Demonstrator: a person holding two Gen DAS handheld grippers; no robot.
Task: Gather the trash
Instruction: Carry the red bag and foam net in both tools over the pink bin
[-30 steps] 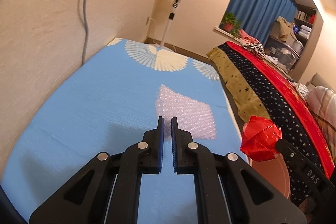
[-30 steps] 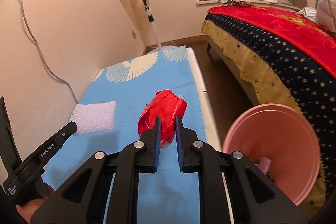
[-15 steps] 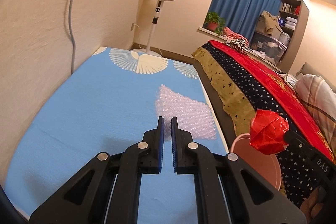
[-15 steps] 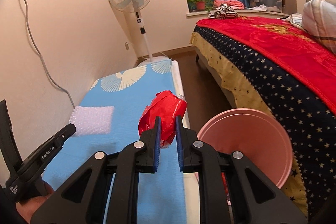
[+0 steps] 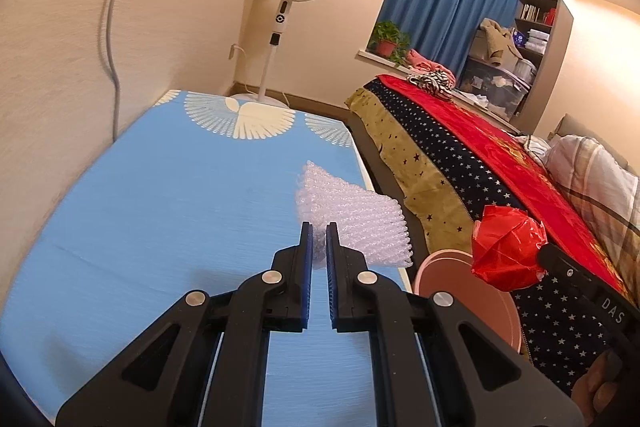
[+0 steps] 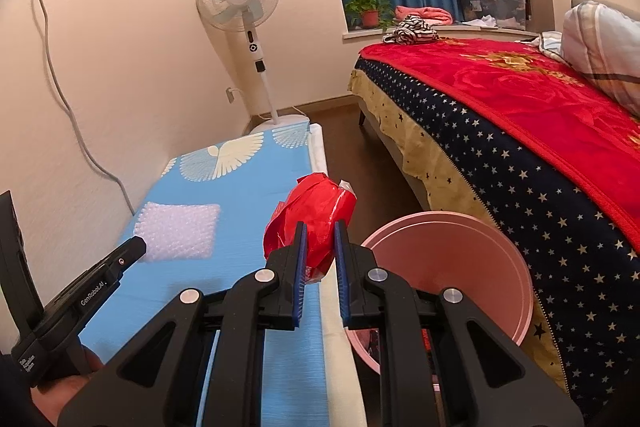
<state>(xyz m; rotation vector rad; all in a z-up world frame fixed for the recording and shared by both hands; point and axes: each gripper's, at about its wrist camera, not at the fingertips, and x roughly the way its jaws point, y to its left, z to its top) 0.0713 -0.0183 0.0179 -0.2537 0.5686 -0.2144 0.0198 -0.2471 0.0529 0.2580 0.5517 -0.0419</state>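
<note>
evidently the right gripper (image 6: 319, 241) pinches the red wrapper (image 6: 310, 215) beside the pink bin (image 6: 452, 267) for dropping, while the left gripper (image 5: 316, 245), nearly closed, nips the bubble wrap (image 5: 352, 219).

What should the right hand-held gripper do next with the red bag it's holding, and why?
Probably shift a little further right, over the pink bin, then open. The right hand-held gripper is shut on the red bag, which hangs over the blue mat's edge, just left of the bin's open mouth.
</note>
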